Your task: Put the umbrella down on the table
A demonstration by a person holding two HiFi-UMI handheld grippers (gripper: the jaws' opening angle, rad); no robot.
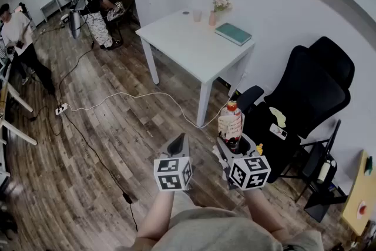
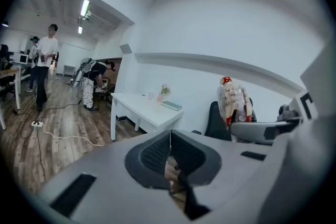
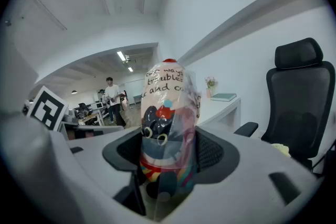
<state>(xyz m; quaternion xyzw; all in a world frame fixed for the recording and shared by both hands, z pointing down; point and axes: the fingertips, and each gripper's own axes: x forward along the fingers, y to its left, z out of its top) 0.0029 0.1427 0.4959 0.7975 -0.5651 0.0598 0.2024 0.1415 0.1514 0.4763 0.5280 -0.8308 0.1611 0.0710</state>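
The task is barely begun as I read it. The umbrella (image 3: 168,128), folded in a clear printed sleeve, stands upright in my right gripper (image 3: 170,162), whose jaws sit wide and clamped on its lower body. It is in the air over the floor, well apart from the table (image 1: 176,38). Carrying it across and laying it down are both left to do.

My left gripper (image 2: 170,157) has its pads pressed together with nothing between them, at about 9 o'clock of the right one.

The table lies at roughly 12 o'clock from the grippers, its near corner and one leg toward me. The far end is taken: a cup (image 1: 197,14), a small vase of flowers (image 1: 214,13) and a green book (image 1: 233,33) sit along the wall side. The near half is bare — that looks like the place to land, kept back from the edge.

A black office chair (image 1: 305,91) crowds in at 2 o'clock, just beside the umbrella. A white cable (image 1: 135,96) trails over the floor at 11 o'clock — a trip risk on the walk in.
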